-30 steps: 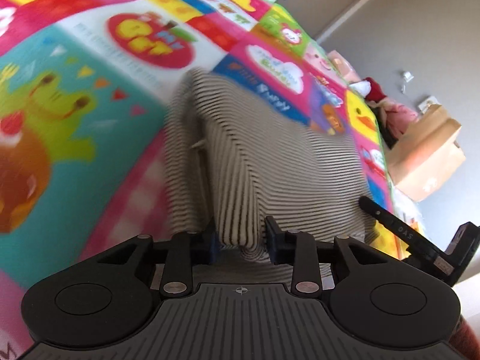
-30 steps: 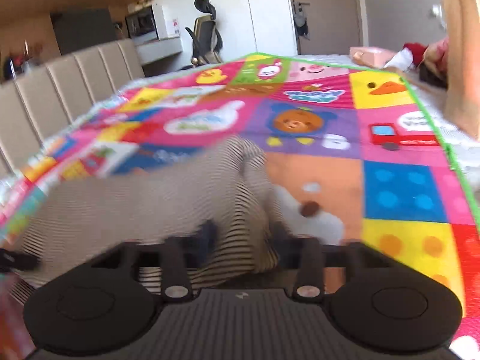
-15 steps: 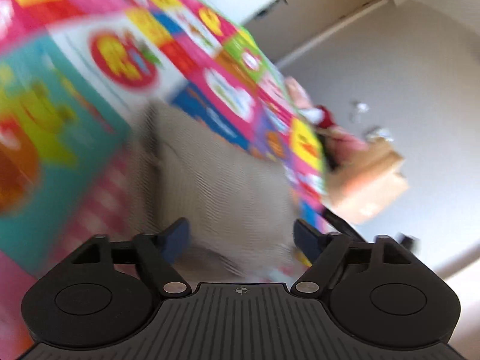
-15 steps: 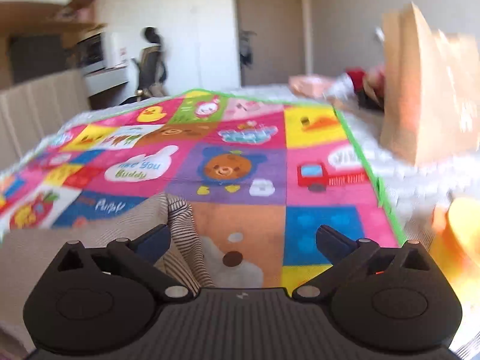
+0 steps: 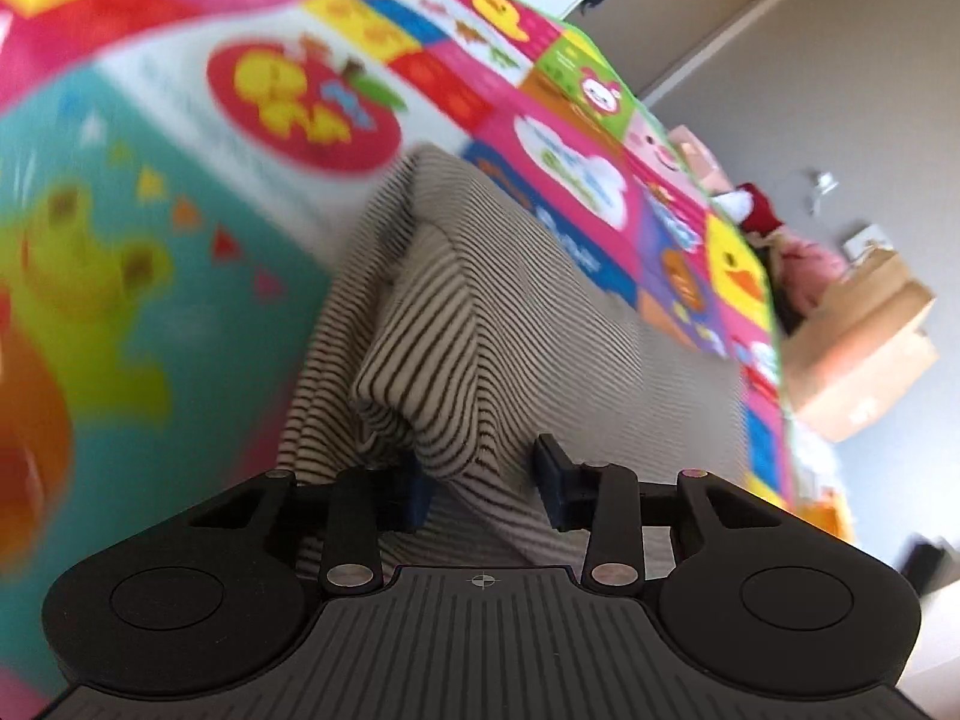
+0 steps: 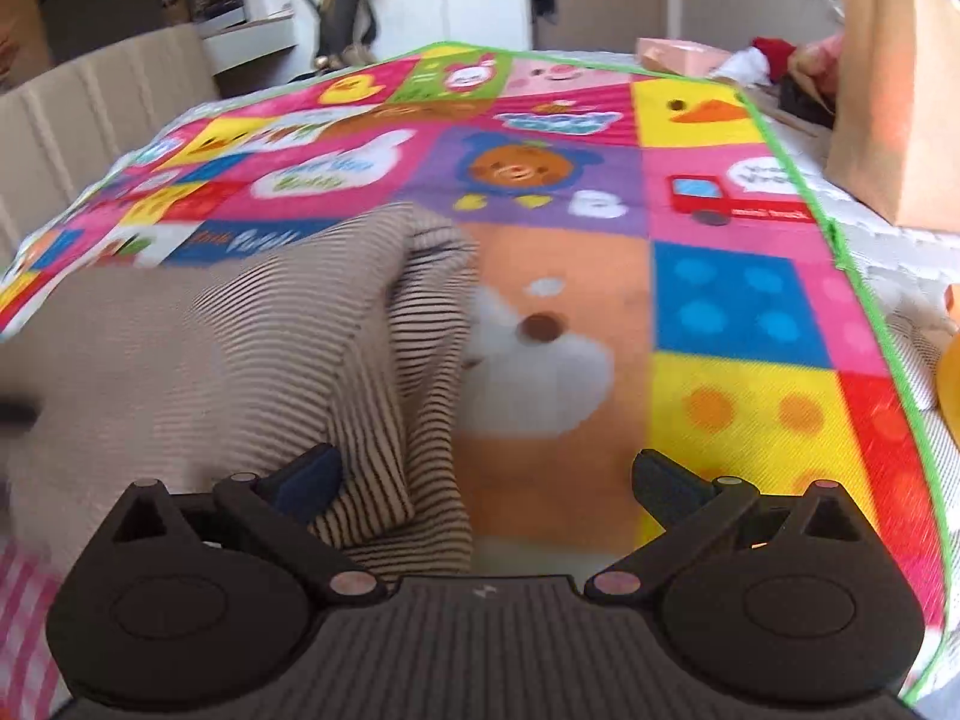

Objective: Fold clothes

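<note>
A beige garment with thin dark stripes (image 5: 480, 312) lies folded on the colourful play mat (image 5: 150, 312). In the left wrist view my left gripper (image 5: 483, 480) is narrowed around a raised fold of the striped cloth, and the blue pads (image 5: 414, 489) press its near edge. In the right wrist view the same garment (image 6: 270, 348) fills the left half. My right gripper (image 6: 486, 480) is open wide. A hanging striped fold sits just inside its left finger (image 6: 312, 477), and bare mat shows by the right finger.
The play mat (image 6: 738, 312) covers a bed and its green border runs along the right. A brown paper bag (image 6: 888, 90) stands off the mat's right edge, with pink and red items behind it. A padded headboard is at the left and an office chair at the back.
One second ago both grippers were shut on the garment. Half a second ago both had opened. Now the left has closed again on a fold, and the right remains open.
</note>
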A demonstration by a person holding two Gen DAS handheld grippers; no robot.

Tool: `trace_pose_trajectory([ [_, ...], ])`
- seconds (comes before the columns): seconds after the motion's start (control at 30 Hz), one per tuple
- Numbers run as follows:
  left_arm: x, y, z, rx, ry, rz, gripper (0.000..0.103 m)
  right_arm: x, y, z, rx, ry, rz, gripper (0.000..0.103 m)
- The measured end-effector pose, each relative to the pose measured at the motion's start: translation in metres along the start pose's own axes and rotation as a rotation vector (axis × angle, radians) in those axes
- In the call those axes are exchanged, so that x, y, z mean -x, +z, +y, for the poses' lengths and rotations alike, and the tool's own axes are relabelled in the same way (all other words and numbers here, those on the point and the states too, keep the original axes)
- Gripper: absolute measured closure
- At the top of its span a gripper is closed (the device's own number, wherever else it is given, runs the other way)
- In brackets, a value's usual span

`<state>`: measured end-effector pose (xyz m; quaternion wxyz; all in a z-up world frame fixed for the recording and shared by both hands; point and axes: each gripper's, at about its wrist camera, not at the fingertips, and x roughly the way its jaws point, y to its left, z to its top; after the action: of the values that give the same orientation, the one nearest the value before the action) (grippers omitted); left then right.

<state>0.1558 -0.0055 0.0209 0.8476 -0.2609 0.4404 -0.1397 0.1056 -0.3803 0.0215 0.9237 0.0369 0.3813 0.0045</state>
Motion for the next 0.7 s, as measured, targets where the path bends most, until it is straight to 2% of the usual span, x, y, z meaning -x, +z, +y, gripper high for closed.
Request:
trace_pose_trajectory([
  [0.07,-0.009,0.023,0.003,-0.017,0.035,-0.016,0.062,0.008,-0.007,0.022,0.057,0.035,0.004,0.000],
  [0.13,-0.017,0.046,0.005,-0.035,0.070,-0.032,0.061,0.015,-0.011,0.045,0.103,0.127,0.028,0.000],
  [0.2,-0.026,0.068,0.008,-0.052,0.105,-0.048,0.049,0.024,-0.011,0.070,0.172,0.233,0.043,0.000],
  [0.23,-0.029,0.079,0.009,-0.059,0.120,-0.056,0.049,0.033,-0.010,0.082,0.230,0.256,0.019,0.000],
  [0.3,-0.020,0.086,0.013,-0.057,0.111,-0.064,0.045,0.054,-0.004,0.095,0.328,0.226,-0.085,0.000],
  [0.33,-0.012,0.084,0.014,-0.067,0.097,-0.072,0.041,0.065,0.001,0.098,0.358,0.201,-0.147,0.000],
  [0.4,0.004,0.076,0.013,-0.093,0.055,-0.073,0.032,0.077,0.016,0.090,0.323,0.167,-0.242,0.000],
  [0.47,0.020,0.062,0.011,-0.098,-0.017,-0.061,0.028,0.067,0.035,0.071,0.242,0.121,-0.271,0.000],
  [0.53,0.033,0.041,0.008,-0.064,-0.135,-0.033,0.023,0.037,0.048,0.054,0.170,0.071,-0.225,0.000],
  [0.6,0.034,0.018,0.001,-0.023,-0.246,0.013,0.015,0.000,0.052,0.038,0.103,0.049,-0.131,0.000],
  [0.67,0.026,0.000,-0.008,-0.019,-0.283,0.080,0.015,-0.014,0.038,0.035,0.046,0.038,-0.079,0.000],
  [0.7,0.021,-0.007,-0.013,-0.041,-0.261,0.099,0.016,-0.020,0.030,0.035,0.018,0.032,-0.056,0.000],
])
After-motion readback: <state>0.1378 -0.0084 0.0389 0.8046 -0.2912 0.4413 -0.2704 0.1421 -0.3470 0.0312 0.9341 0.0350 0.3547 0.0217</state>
